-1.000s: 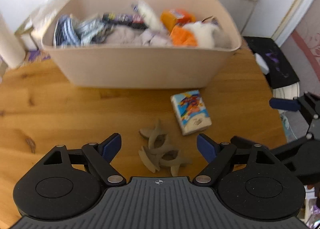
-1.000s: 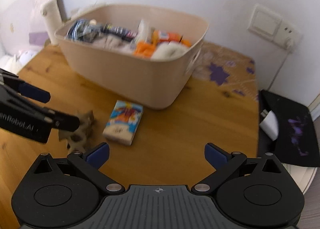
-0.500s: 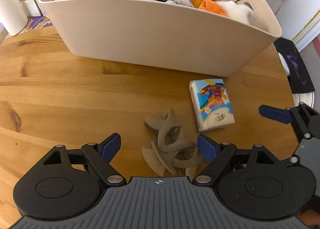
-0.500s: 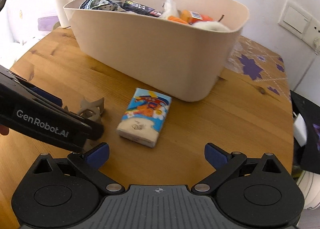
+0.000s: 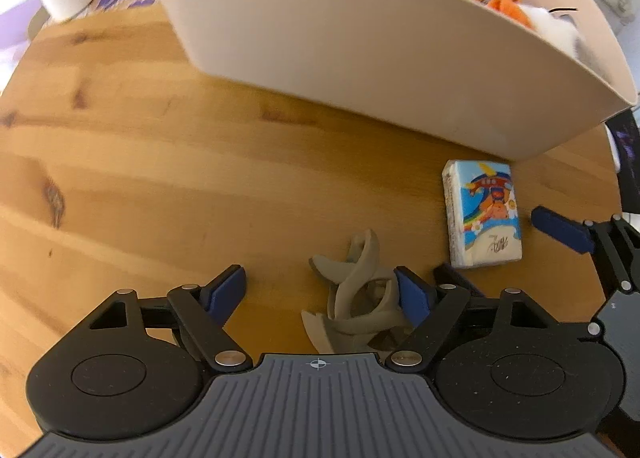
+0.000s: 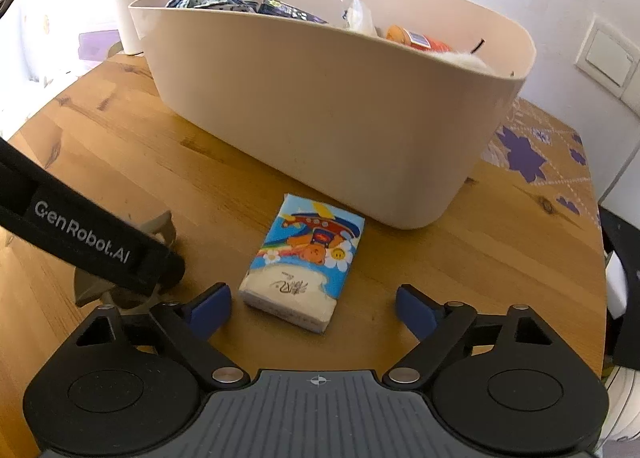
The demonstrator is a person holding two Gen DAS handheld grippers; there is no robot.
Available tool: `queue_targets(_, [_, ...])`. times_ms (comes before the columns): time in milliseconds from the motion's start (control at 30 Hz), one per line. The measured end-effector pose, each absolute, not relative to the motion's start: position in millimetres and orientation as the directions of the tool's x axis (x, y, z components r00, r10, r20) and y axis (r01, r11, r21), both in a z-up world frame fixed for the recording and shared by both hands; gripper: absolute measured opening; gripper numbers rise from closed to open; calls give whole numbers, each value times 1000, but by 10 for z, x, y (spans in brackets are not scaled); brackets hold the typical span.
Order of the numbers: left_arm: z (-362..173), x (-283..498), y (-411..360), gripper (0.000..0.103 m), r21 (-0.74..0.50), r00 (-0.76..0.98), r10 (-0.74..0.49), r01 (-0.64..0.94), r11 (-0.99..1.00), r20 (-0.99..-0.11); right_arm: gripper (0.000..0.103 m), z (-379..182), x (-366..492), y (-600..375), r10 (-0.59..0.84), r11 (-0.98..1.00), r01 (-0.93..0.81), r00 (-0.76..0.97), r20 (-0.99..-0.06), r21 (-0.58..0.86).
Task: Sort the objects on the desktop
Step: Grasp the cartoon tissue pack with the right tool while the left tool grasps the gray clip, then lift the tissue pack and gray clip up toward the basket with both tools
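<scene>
My left gripper [image 5: 320, 290] has its fingers spread wide, and the grey hair claw clip [image 5: 356, 298] lies between them, pressed close against the right fingertip [image 5: 412, 296] and well apart from the left one. My right gripper [image 6: 314, 308] is also spread wide; the tissue pack [image 6: 304, 266] lies on the wooden table [image 6: 460, 258] just ahead of the gap, touching neither finger. Behind it stands the beige storage bin [image 6: 340, 114], full of mixed items.
</scene>
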State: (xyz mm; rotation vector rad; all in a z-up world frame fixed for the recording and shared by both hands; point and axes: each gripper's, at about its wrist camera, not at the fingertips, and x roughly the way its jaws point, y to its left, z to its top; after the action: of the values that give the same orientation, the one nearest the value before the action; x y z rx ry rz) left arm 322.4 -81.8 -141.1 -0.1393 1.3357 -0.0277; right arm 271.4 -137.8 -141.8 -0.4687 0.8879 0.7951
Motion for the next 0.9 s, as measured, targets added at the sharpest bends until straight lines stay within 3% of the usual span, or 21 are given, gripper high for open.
queue_targets(167, [-1394,3145,-844,77,-129,228,-109,-70,989,-967,72,-1393,2702,-1420,432,620,-783,381,-818,-37])
queue_targets(200, [-1382,3134,-847,70,-131,235,-112,-67,989,-966,63,-1383,2700,-1432,439,615,-788,373,-817,-29])
queue_targets(233, [-1361,3124,-858,55,-133,244,-116,-54,990,-963,51,-1371,2696,-1442,448,613,-790,367,-816,-19])
queue_targets(300, [-1331,3109,-883,41,-137,253,-126,-28,990,-959,46,-1348,2687,-1452,445,615,-789,367,-817,-19])
queue_targets(900, [-1131,2768,-722,38,-168,262,-175,51,984,-949,45,-1041,2307,-1734,451,687,-727,423,-786,4])
